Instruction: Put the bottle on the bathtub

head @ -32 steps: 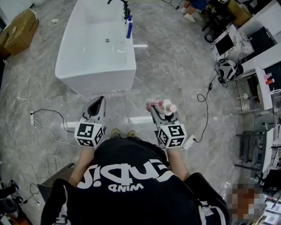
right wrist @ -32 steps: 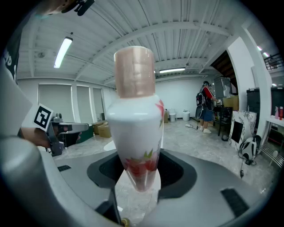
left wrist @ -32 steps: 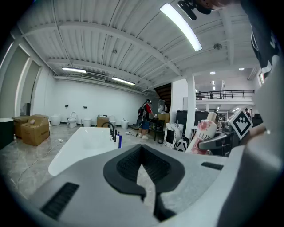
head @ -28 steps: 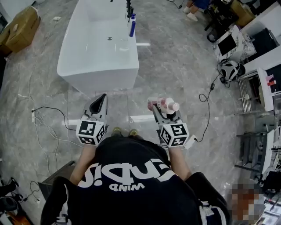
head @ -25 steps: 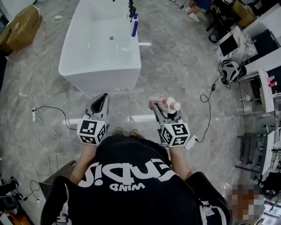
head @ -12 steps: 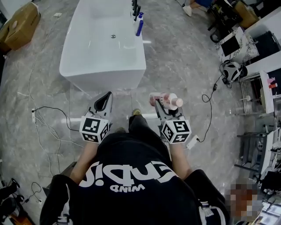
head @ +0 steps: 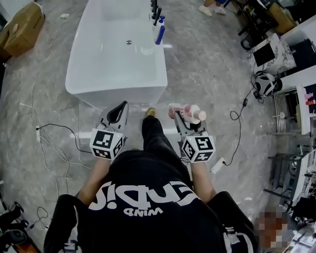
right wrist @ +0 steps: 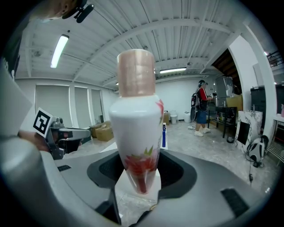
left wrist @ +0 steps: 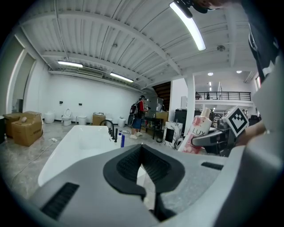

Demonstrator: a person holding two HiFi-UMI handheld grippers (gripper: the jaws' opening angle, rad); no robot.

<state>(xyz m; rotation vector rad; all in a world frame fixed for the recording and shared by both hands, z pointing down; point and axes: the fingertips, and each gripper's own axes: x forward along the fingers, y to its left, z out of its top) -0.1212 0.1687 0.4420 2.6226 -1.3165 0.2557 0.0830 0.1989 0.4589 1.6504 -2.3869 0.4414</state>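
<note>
Extending from the bottom centre of the head view, both forearms of the person in a black shirt (head: pixel 143 207) reach forward and run roughly parallel, one gripper in each hand. One leg is stepped forward between the arms, its shoe (head: pixel 150 112) near the tub's end wall.

The left gripper (head: pixel 117 111) sits left of centre. Its marker cube faces the camera and its jaws point toward the bathtub (head: pixel 118 91). In the left gripper view, its jaws (left wrist: pixel 142 150) are pressed together with nothing between them.

The right gripper (head: pixel 183 117) sits right of centre, level with the left one. In the right gripper view, its jaws (right wrist: pixel 138 177) pinch the narrow lower end of the bottle (right wrist: pixel 135 115). The bottle is white with a red flower print and a pale pink cap, and the cap end is up. In the head view, the bottle (head: pixel 188 112) is in the air over the grey floor, just short of the bathtub's near end and to the right of it.

Beyond the grippers, the white bathtub fills the upper centre of the head view. A blue bottle (head: pixel 160 35) stands on its right rim beside a black faucet (head: pixel 155 8). A cardboard box (head: pixel 19 27) lies at the upper left. Cables (head: pixel 49 129) trail over the floor at the left.
</note>
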